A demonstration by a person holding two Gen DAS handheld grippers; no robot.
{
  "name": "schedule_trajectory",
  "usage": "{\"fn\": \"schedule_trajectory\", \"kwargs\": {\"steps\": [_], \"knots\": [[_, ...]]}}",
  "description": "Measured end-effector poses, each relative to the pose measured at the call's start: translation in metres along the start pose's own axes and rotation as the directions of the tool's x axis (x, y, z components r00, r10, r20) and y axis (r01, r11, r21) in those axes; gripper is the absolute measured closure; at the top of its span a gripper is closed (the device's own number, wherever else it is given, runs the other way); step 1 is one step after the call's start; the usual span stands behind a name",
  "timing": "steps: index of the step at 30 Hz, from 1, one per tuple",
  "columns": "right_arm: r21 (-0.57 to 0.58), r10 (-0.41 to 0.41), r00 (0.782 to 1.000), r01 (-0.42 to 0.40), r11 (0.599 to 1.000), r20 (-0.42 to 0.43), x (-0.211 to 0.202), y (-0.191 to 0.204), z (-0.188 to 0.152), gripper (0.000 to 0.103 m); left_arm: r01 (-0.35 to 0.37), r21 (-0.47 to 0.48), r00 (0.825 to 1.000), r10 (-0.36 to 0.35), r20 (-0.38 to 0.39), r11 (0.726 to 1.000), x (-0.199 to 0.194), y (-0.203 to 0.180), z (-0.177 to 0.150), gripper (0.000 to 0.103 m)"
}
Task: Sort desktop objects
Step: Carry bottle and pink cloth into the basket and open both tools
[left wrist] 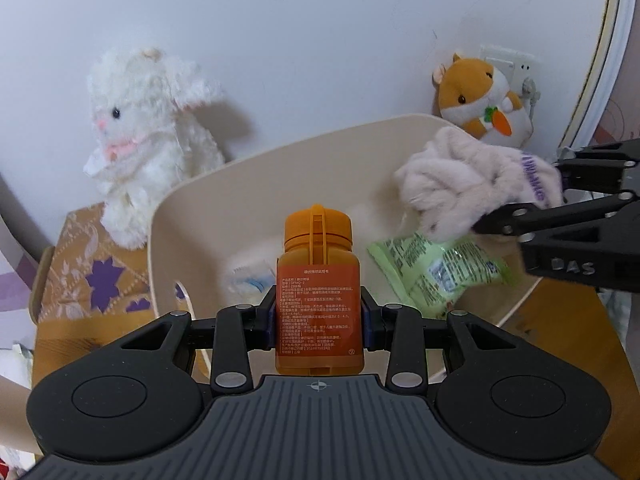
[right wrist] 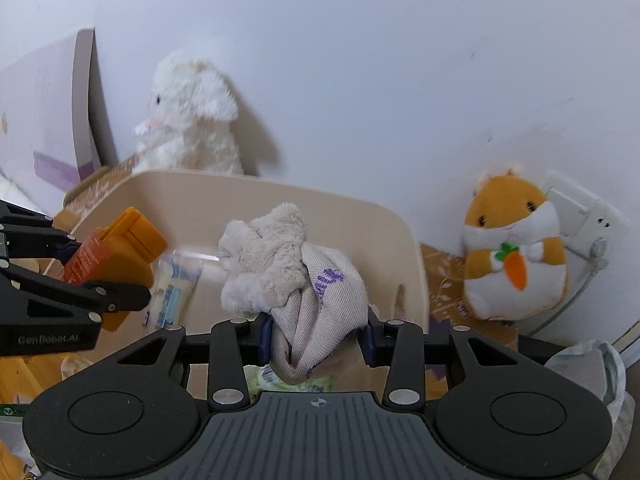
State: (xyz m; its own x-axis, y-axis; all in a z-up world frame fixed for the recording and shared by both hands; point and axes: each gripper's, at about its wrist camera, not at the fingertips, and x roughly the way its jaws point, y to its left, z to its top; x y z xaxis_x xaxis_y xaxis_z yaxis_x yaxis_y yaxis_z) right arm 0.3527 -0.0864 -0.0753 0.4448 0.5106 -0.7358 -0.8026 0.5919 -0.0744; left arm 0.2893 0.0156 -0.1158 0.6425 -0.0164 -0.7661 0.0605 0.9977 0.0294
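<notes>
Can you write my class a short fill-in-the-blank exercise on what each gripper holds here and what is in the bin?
1. The left gripper is shut on an orange ____.
2. The right gripper is clamped on a bundle of pale fluffy ____.
3. Inside the beige bin lies a ____ packet with printed text.
4. The hamster plush holds a small ____.

Missing words: bottle; cloth; green; carrot

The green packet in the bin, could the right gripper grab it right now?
Probably not: the right gripper is shut on the fluffy cloth bundle, so its jaws are occupied. The green packet lies uncovered in the beige bin.
</notes>
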Motion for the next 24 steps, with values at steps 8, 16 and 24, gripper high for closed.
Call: {"fn": "schedule_trajectory", "kwargs": {"steps": [8,16,24], "knots": [[-0.05,0.016,0.998,-0.018,0.999,-0.054,0.004,0.012,-0.004,0.04,-0.028,-0.001,0.998,0.028,0.052,1.0,-0.011,-0.006,0.004,0.035],[-0.039,0.035,0.999,-0.035,0.999,0.013,-0.023,0.006,-0.003,0.008,-0.069,0.023,0.994,0.066,0.086,0.997,-0.03,-0.005,0.008,0.028],[-0.05,0.057,0.997,-0.054,0.997,0.048,-0.052,0.003,-0.014,0.0,-0.085,0.052,0.993,0.08,0.092,0.995,-0.054,0.01,-0.005,0.027]]}}
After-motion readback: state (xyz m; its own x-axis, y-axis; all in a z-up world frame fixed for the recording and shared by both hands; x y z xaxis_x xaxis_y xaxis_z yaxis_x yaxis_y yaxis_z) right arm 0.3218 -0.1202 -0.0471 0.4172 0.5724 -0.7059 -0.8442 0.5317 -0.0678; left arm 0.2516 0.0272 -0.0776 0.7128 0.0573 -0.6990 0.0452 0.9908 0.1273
